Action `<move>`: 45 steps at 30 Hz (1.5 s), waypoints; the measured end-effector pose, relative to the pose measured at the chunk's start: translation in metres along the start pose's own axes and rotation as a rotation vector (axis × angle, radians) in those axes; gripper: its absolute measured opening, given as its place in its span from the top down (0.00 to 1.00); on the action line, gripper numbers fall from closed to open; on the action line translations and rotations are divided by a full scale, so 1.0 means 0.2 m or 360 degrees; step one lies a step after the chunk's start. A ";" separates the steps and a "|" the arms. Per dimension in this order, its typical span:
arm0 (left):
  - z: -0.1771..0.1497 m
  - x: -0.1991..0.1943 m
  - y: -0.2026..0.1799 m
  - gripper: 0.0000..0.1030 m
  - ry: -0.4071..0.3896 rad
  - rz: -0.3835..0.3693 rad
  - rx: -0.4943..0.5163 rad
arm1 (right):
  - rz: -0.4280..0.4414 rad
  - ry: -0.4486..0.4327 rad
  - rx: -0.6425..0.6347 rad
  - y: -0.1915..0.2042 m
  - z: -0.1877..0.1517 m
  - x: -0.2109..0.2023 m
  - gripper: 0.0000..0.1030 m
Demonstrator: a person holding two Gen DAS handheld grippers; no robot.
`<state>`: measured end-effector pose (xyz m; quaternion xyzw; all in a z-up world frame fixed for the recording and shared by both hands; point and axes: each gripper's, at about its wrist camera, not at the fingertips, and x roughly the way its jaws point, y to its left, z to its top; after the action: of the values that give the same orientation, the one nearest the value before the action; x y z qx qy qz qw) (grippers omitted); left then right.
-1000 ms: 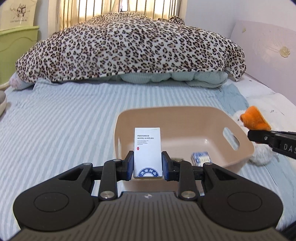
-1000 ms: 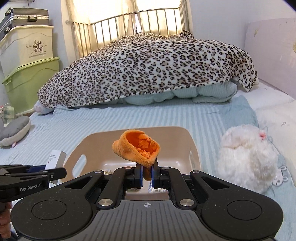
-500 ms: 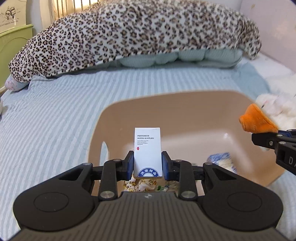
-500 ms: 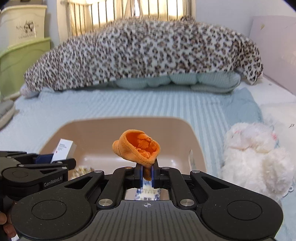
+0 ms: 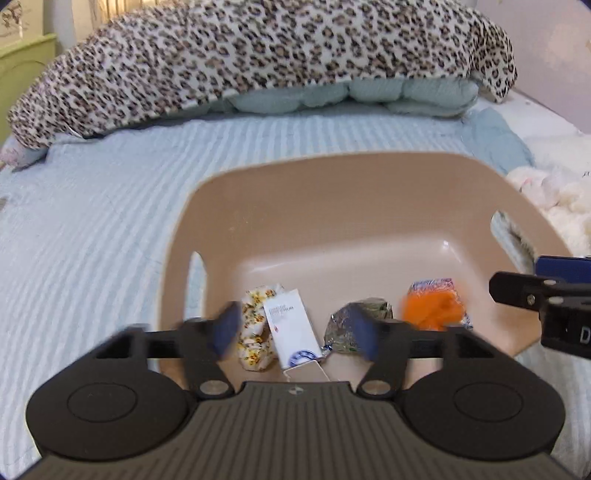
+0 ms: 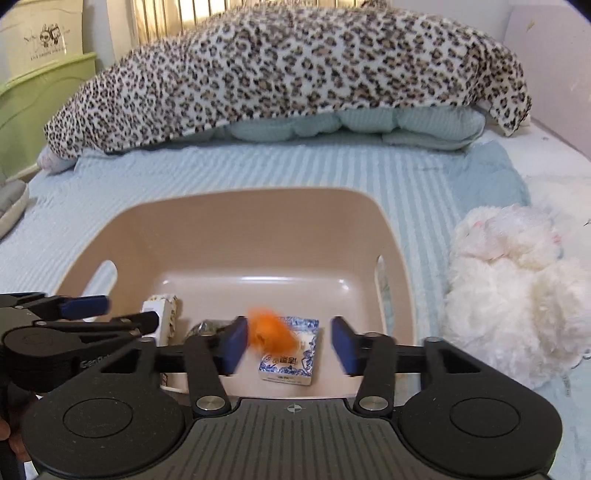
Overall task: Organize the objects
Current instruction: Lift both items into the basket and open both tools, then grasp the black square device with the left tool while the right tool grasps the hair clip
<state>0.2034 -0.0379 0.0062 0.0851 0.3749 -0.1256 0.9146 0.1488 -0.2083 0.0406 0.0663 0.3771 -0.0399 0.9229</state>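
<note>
Evidently both are letting go over the beige basket (image 5: 369,177) at lower centre: the left hand-held gripper (image 5: 295,334) gapes around the white hotel-supplies box (image 5: 291,328), the right hand-held gripper (image 6: 290,345) around the blurred orange plush (image 6: 271,328), so each lands inside

Soft daylight comes in from the barred window (image 6: 236,14) behind the bed, washing that top strip pale and leaving the room evenly bright, with only faint shadows under the leopard blanket (image 6: 295,70). Both views bulge at the edges, corners going dark. The orange plush piece (image 6: 271,330) smears with motion blur, as do the left gripper's fingers (image 5: 225,328); small glints sit on the beige basket (image 5: 332,206) floor.
</note>
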 end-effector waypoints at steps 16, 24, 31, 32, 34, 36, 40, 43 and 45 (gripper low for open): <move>-0.13 -0.35 0.06 0.18 -0.0044 0.0009 0.0025 | -0.0052 -0.0026 0.0014 -0.02 -0.21 -0.32 0.15; -0.28 -0.35 0.08 0.18 0.0052 0.0009 0.0029 | -0.0104 0.0083 0.0014 -0.02 -0.33 -0.25 0.13; -0.40 -0.22 0.05 0.18 0.0197 -0.0013 0.0060 | -0.0159 0.0228 -0.0034 0.00 -0.45 -0.14 0.13; -0.41 -0.20 0.04 0.18 0.0221 -0.0022 0.0060 | -0.0166 0.0240 -0.0035 -0.01 -0.46 -0.13 0.13; -0.45 -0.15 0.03 0.18 0.0272 -0.0041 0.0061 | -0.0178 0.0275 -0.0032 -0.02 -0.48 -0.10 0.13; -0.48 -0.11 0.02 0.18 0.0314 -0.0063 0.0058 | -0.0186 0.0316 -0.0007 -0.03 -0.50 -0.07 0.13; -0.53 -0.05 -0.03 0.18 0.0354 -0.0108 0.0054 | -0.0198 0.0387 0.0030 -0.06 -0.55 -0.02 0.13; -0.54 -0.03 -0.06 0.18 0.0354 -0.0112 0.0060 | -0.0208 0.0420 0.0055 -0.08 -0.56 0.01 0.13; -0.54 -0.02 -0.07 0.17 0.0339 -0.0114 0.0057 | -0.0209 0.0439 0.0067 -0.08 -0.57 0.02 0.13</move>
<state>0.1248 -0.0240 -0.0687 0.1009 0.4704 -0.1552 0.8628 0.0710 -0.2066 -0.0452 0.0658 0.5029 -0.0987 0.8561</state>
